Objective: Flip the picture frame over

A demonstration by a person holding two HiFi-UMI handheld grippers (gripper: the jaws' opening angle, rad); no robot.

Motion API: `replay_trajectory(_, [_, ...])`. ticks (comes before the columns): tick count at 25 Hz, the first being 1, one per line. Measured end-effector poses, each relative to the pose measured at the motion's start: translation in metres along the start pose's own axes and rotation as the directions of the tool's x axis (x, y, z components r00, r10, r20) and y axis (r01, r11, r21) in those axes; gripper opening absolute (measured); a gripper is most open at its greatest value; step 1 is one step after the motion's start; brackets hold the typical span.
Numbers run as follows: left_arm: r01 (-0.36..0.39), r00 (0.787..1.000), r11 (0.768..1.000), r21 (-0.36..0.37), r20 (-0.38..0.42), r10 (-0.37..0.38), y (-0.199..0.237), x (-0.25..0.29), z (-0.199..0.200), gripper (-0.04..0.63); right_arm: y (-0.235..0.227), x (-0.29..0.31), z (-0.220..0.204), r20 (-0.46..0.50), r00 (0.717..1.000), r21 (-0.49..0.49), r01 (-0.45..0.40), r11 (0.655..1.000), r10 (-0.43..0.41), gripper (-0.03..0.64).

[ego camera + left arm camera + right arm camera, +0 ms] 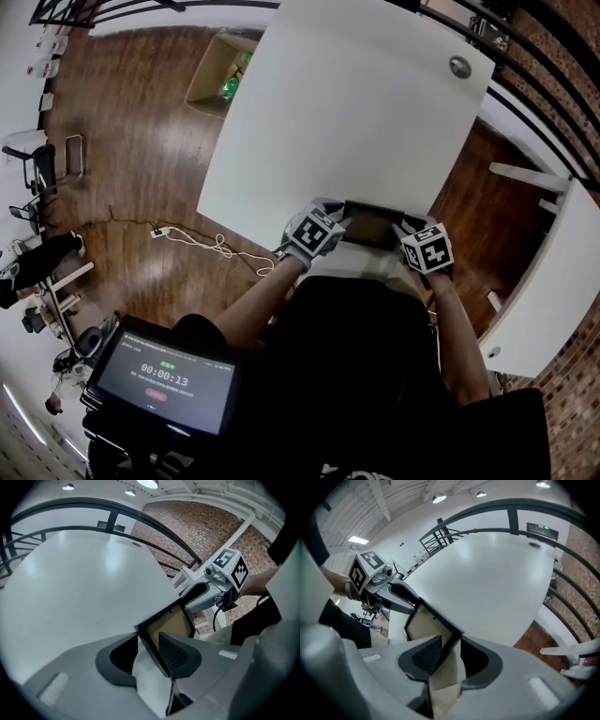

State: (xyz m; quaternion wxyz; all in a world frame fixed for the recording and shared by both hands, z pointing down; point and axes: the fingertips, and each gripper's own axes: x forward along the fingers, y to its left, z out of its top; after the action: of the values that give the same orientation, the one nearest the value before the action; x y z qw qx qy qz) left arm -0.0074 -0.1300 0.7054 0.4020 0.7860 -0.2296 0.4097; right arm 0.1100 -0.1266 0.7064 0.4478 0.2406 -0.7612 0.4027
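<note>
**Black picture frame (173, 620) held at both ends, part-way through its flip**

Dark ribbed rubber pads (176, 651) line the left gripper (149, 638). Its jaws stand fairly wide, closed on the frame's short left end, and the thin black moulding runs slantwise between them. The right gripper (451, 641) mirrors this on the opposite end, its jaws likewise wide and closed on the moulding. Each gripper body is smooth pale grey plastic and carries a cube printed with black-and-white square markers.

The frame is a flat rectangle with a narrow, square-edged black border. The face on show is a matte tan panel, seemingly a cardboard backing board (424, 623), with a small dark tab near one edge. The frame sits tilted at the near edge of the table (347, 112), just in front of the person's body. Whether its lower edge touches the tabletop is unclear.

The table is a broad, smooth white slab with rounded corners and a round metal cable grommet (459, 67) well away from the frame. Below it lies a dark wooden plank floor (141, 141).

With the backing turned up towards the person, the turn itself looks mostly made, and the step in hand is probably laying the frame down. That calls for both grippers to lower together, keeping the frame level end to end. The jaws should part only once the frame rests flat.
</note>
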Motion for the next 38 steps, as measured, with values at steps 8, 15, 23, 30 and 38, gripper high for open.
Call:
replay_trajectory(8, [0.001, 1.000, 1.000, -0.002, -0.012, -0.001, 0.000, 0.004, 0.002, 0.143, -0.005, 0.001, 0.002, -0.026, 1.000, -0.014, 0.016, 1.000, -0.016, 0.121])
replay_trajectory(15, [0.002, 1.000, 1.000, -0.001, -0.019, -0.002, 0.000, 0.005, 0.003, 0.141, -0.008, 0.003, 0.001, -0.045, 0.999, -0.018, 0.028, 0.999, -0.028, 0.127])
replay_trajectory(23, [-0.032, 0.997, 0.999, 0.012, -0.075, 0.033, 0.004, 0.011, 0.002, 0.141, -0.013, 0.009, 0.002, -0.063, 0.997, 0.002, 0.035, 0.999, -0.035, 0.129])
replay_trajectory(30, [-0.025, 0.988, 0.999, -0.021, -0.152, 0.021, 0.012, 0.021, -0.005, 0.145, -0.022, 0.019, 0.006, -0.077, 0.995, 0.057, 0.072, 0.996, -0.068, 0.129])
replay_trajectory(38, [-0.070, 0.997, 0.998, -0.011, -0.026, 0.069, 0.014, -0.015, 0.004, 0.120, -0.008, -0.010, 0.015, 0.041, 0.995, 0.091, 0.087, 0.992, -0.091, 0.129])
